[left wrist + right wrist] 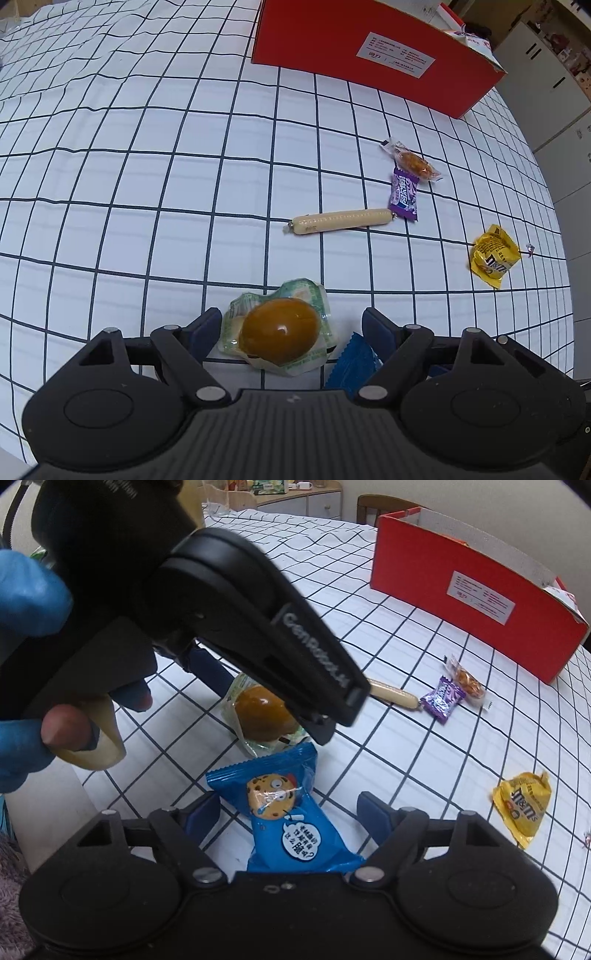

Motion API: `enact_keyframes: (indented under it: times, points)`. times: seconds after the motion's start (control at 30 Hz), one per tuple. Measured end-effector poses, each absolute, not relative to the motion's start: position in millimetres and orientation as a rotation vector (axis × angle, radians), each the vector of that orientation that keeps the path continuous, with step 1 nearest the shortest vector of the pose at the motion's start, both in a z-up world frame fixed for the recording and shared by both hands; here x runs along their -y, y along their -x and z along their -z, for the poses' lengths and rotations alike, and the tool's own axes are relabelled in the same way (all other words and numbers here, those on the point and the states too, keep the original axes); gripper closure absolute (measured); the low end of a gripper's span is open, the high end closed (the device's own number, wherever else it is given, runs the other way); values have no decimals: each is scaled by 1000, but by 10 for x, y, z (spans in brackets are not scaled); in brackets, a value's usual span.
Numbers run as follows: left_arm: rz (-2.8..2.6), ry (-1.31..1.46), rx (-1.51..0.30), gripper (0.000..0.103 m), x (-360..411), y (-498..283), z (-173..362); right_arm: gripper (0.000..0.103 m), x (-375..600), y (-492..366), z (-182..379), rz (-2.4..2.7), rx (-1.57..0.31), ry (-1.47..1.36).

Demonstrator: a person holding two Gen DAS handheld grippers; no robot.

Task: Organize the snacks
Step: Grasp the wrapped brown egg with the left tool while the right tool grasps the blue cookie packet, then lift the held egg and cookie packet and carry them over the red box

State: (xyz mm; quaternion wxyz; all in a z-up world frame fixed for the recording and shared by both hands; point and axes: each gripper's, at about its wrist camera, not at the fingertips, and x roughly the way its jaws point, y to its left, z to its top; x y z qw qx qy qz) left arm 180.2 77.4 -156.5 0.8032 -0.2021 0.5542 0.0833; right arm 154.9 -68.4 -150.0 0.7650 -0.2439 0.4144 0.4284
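Note:
A brown marinated egg in a clear green-printed packet lies on the grid cloth between the fingers of my left gripper. The jaws are wide apart, and the right finger stands clear of the packet. My right gripper straddles a blue cookie packet, and neither pad presses on it. The blue packet touches the egg packet. In the right wrist view the black body of the left tool, held by a blue-gloved hand, hangs over the egg.
On the white grid tablecloth lie a pale sausage stick, a purple candy, an orange snack in clear wrap and a yellow M&M's bag. An open red box stands at the far side.

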Motion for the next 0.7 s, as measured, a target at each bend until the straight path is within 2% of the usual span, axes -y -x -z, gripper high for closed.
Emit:
enact_keyframes:
  times: [0.13, 0.2, 0.27, 0.3, 0.47, 0.7]
  points:
    - [-193, 420, -1183, 21, -759, -1798, 1568, 33, 660, -1517, 1511, -939, -894, 546]
    - [-202, 404, -1183, 26, -757, -1798, 1563, 37, 658, -1497, 1506, -941, -893, 547]
    - [-208, 390, -1187, 30, -758, -1806, 1557, 47, 656, -1478, 1506, -938, -896, 551]
    - [-215, 388, -1188, 34, -763, -1805, 1553, 47, 657, -1468, 1507, -935, -896, 549]
    - [-218, 418, -1188, 37, -800, -1784, 1545, 63, 704, -1457, 1494, -903, -906, 529]
    - [-217, 457, -1183, 42, -812, -1718, 1507, 71, 869, -1515, 1476, -824, -945, 434]
